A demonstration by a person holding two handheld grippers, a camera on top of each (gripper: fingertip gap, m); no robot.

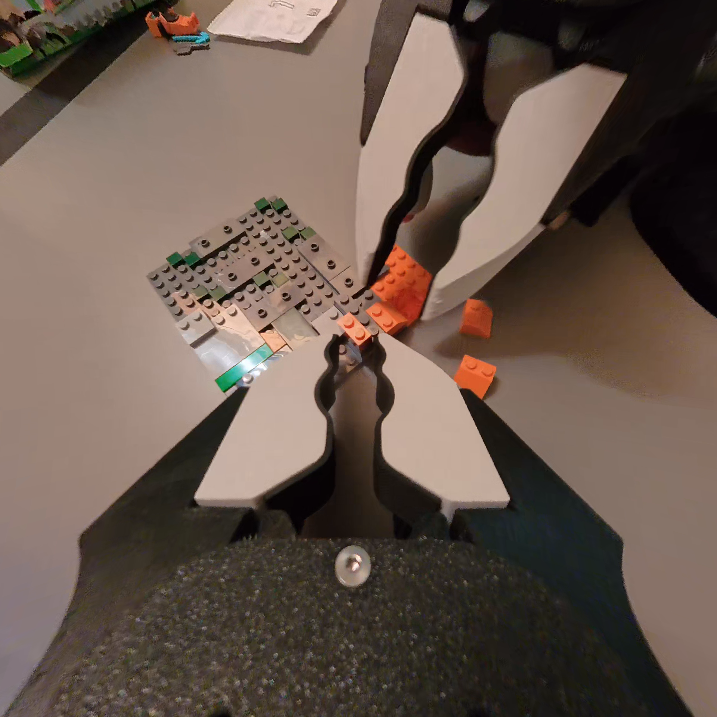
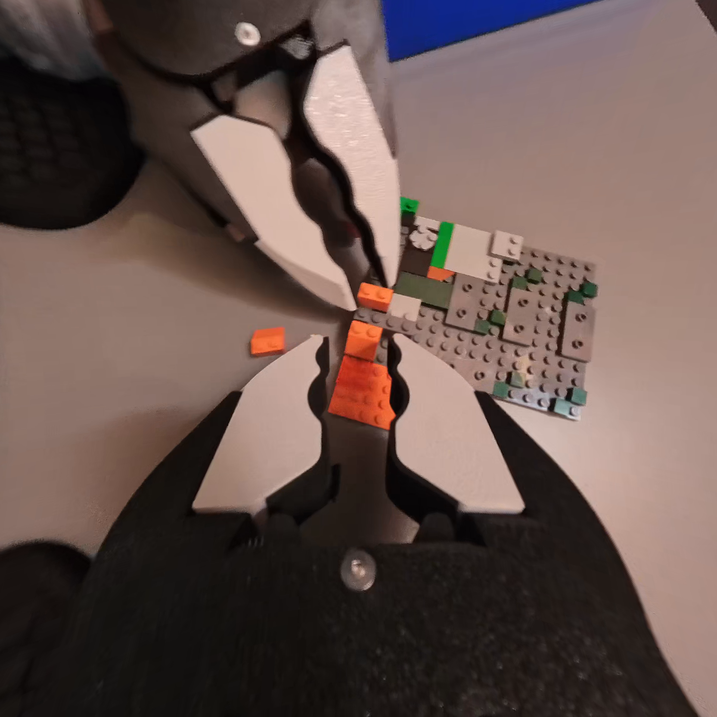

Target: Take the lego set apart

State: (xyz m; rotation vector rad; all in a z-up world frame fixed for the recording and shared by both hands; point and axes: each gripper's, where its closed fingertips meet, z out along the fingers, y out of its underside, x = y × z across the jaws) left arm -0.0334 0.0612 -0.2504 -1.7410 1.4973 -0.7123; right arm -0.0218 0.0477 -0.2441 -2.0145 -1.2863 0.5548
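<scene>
A flat grey lego baseplate (image 1: 248,271) with dark green studs and tiles lies on the table; it also shows in the right wrist view (image 2: 504,329). My left gripper (image 1: 359,343) is shut on its near corner, beside a small orange brick (image 1: 355,328). My right gripper (image 2: 357,339) is shut around an orange plate section (image 2: 364,392) at the baseplate's edge, with an orange brick (image 2: 362,339) between its tips. Each gripper shows in the other view: the right (image 1: 399,293), the left (image 2: 370,295). The two sets of tips nearly meet.
Two loose orange bricks (image 1: 476,318) (image 1: 475,374) lie on the grey table (image 1: 155,155) right of the plate; one shows in the right wrist view (image 2: 267,341). A green box (image 1: 23,42), a paper sheet (image 1: 271,19) and orange and blue pieces (image 1: 174,25) lie far back.
</scene>
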